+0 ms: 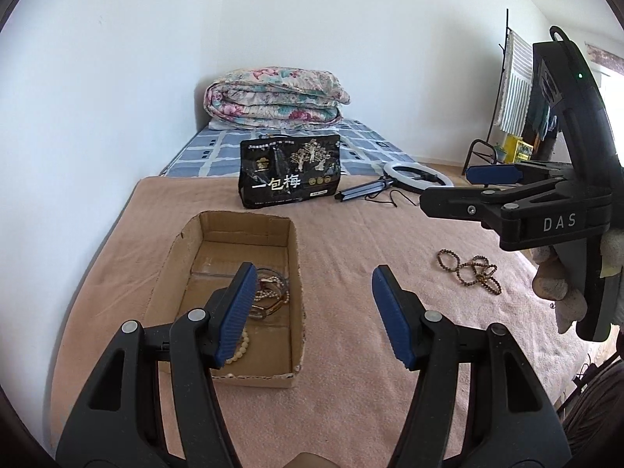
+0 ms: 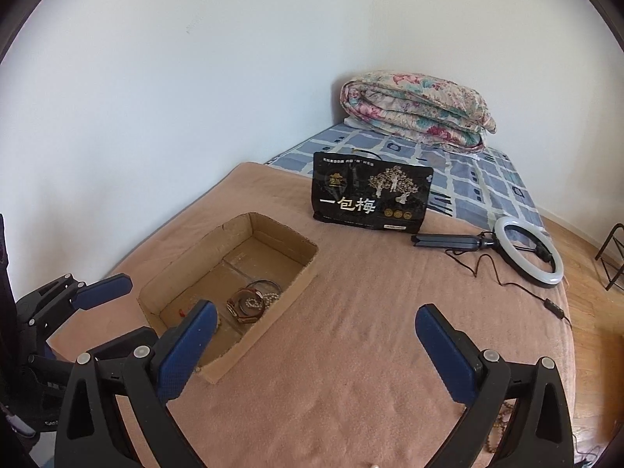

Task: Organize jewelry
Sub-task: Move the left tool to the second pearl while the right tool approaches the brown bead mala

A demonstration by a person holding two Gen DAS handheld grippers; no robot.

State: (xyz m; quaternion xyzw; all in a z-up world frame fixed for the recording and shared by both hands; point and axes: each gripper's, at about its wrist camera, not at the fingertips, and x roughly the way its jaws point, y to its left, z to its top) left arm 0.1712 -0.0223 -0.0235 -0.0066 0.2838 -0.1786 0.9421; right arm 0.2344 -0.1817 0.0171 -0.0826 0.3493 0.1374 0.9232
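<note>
— Over at three o'clock from the box (image 1: 241, 304), see that? The brown beads (image 1: 470, 273) lie loose on the pink blanket (image 1: 351, 257), well apart from the cardboard.

— I see them. A tangle of loops, strung out roughly from ten o'clock to four in the left camera. Which claw is nearer?

— The right claw (image 2: 316, 341), I'd say. From the left camera its body hangs just above and to the right of the beads. In its own view a bit of beading peeps out at five o'clock, low behind its right finger, so they sit almost under it rather than ahead.

— Is it holding anything?

— No. Its jaws stand wide with only blanket between them. Same for the left claw (image 1: 308, 318): spread apart, nothing gripped, its left finger hanging over the near end of the box.

— And the box already has things in it?

— Yes, bangles and pearl strings (image 2: 253, 304) piled toward the near half; the far half is bare cardboard.

— So the next move?

— My guess is that the right one has to tip down and back toward five o'clock to bring the beads between its fingers, then carry them across to nine o'clock, into the box. Closing across the tangle's long axis should catch more loops than closing along it.
</note>
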